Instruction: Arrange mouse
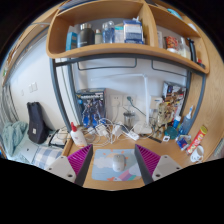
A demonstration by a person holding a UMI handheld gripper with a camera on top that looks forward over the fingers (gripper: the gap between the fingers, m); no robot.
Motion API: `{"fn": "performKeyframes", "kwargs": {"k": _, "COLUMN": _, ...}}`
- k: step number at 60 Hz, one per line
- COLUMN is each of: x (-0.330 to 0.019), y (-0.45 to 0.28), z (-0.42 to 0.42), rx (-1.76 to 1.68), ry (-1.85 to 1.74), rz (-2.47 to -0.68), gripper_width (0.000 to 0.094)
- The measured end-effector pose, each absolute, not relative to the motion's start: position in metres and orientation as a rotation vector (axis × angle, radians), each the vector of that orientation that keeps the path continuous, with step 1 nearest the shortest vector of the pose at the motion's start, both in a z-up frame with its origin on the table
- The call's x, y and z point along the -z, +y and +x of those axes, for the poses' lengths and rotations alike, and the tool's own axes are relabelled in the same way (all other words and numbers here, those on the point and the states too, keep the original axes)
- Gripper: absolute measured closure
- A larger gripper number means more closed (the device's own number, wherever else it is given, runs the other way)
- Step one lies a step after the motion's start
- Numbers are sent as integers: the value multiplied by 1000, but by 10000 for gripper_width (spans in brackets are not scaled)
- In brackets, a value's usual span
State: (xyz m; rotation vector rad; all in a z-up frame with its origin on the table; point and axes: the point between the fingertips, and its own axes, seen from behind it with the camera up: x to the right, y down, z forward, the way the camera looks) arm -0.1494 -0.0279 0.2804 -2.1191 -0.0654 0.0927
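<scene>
The tool point(113, 158) was spread with nothing between its pads point(80, 157), over a cluttered counter point(112, 148) below a shelf point(120, 50).

magenta tool pads point(80, 157), light wood shelf point(110, 50), black bag point(37, 122)

Tongs point(114, 158) apparently open, level.

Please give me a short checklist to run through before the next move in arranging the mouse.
1. Hand-held gripper open: ok, magenta pads apart.
2. Nothing between the fingers: ok, only bare light wooden desk top shows there.
3. Mouse located: cannot tell, none is clearly identifiable.
4. Path ahead free: not ok, white tangled cables lie beyond the fingers.
5. Red-capped white bottle safe: cannot tell, it stands near the cables.
</scene>
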Motion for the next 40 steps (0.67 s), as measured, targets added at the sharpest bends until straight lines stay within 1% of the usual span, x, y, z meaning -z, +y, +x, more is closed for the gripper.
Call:
{"fn": "performKeyframes", "kwargs": {"k": 4, "x": -293, "y": -42, "z": -148, "rx": -77, "ry": -71, "rz": -2098, "gripper_width": 104}}
{"fn": "performKeyframes", "kwargs": {"k": 9, "x": -300, "y": -59, "z": -146, "rx": -76, "ry": -67, "rz": -2086, "gripper_width": 107}}
{"fn": "performKeyframes", "kwargs": {"k": 23, "x": -294, "y": -94, "z": -133, "rx": -61, "ry": -59, "rz": -2121, "gripper_width": 105}}
{"fn": "performKeyframes", "kwargs": {"k": 40, "x": -288, "y": -108, "z": -128, "rx": -58, "ry": -59, "rz": -2124, "gripper_width": 107}}
